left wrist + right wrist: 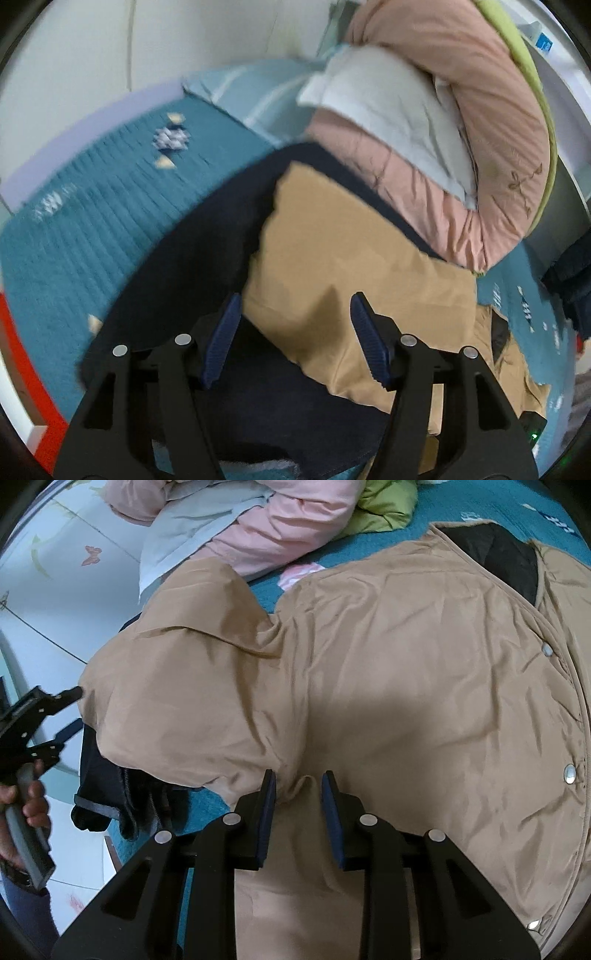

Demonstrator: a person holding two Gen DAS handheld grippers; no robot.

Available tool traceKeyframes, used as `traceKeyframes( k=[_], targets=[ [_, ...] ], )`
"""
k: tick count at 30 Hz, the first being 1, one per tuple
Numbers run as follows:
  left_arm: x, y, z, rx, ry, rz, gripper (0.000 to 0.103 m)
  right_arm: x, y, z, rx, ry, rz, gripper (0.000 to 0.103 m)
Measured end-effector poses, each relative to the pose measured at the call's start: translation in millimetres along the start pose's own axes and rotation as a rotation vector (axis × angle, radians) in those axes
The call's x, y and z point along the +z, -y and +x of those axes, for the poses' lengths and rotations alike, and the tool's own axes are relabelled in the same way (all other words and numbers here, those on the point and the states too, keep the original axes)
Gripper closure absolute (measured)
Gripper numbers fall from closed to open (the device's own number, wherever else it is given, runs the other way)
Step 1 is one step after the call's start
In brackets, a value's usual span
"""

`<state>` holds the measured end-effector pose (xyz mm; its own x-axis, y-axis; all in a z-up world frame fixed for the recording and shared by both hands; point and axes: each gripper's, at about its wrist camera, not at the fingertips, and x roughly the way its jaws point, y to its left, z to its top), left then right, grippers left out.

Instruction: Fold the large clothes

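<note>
A large tan jacket (388, 686) with metal snaps and a dark lining lies spread on the teal bed cover (436, 502). Its sleeve (177, 686) stretches left, over a dark navy garment (99, 790). My right gripper (297, 781) is open, its jaws on either side of a small pinch of tan fabric at the sleeve's base. My left gripper (293, 304) is open above the tan sleeve end (343, 266) and the navy garment (192, 258). It also shows at the left edge of the right wrist view (72, 710), next to the sleeve's end.
A pink quilt (472, 122) with a white pillow (391, 110) and a green cover (384, 506) is piled at the head of the bed. A white wall (92, 48) lies beyond. The bed's red edge (22, 354) is at left.
</note>
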<state>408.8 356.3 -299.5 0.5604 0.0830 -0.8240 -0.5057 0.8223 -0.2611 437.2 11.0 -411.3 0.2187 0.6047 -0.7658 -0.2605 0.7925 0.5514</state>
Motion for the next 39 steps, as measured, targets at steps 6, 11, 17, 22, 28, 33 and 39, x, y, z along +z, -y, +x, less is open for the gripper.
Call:
traceKeyframes(
  k=[6,11,17,22,28,33,39],
  targets=[
    [4,1,28,0.069,-0.020,0.013,0.052,-1,-3,6,-0.012,-0.005,-0.004,0.077],
    [3,-3,8,0.049,0.052,0.035,0.091,-5,-5,21,-0.039,-0.033,-0.010,0.077],
    [3,34,-62,-0.104,0.188,0.070,0.093,-5,2,11,-0.021,-0.023,-0.012,0.077],
    [-10,120,-122,-0.314,0.268,0.200,0.093,-5,25,-48,-0.026,0.048,-0.044,0.077],
    [-59,240,-119,-0.479,0.195,0.348,0.093,-21,91,-151,-0.158,0.161,-0.030,0.077],
    [-133,325,-61,-0.483,0.091,0.464,0.093,-53,153,-238,-0.306,0.297,0.054,0.077],
    [-216,378,23,-0.402,-0.078,0.550,0.093,-88,234,-300,-0.473,0.366,0.232,0.075]
  ],
)
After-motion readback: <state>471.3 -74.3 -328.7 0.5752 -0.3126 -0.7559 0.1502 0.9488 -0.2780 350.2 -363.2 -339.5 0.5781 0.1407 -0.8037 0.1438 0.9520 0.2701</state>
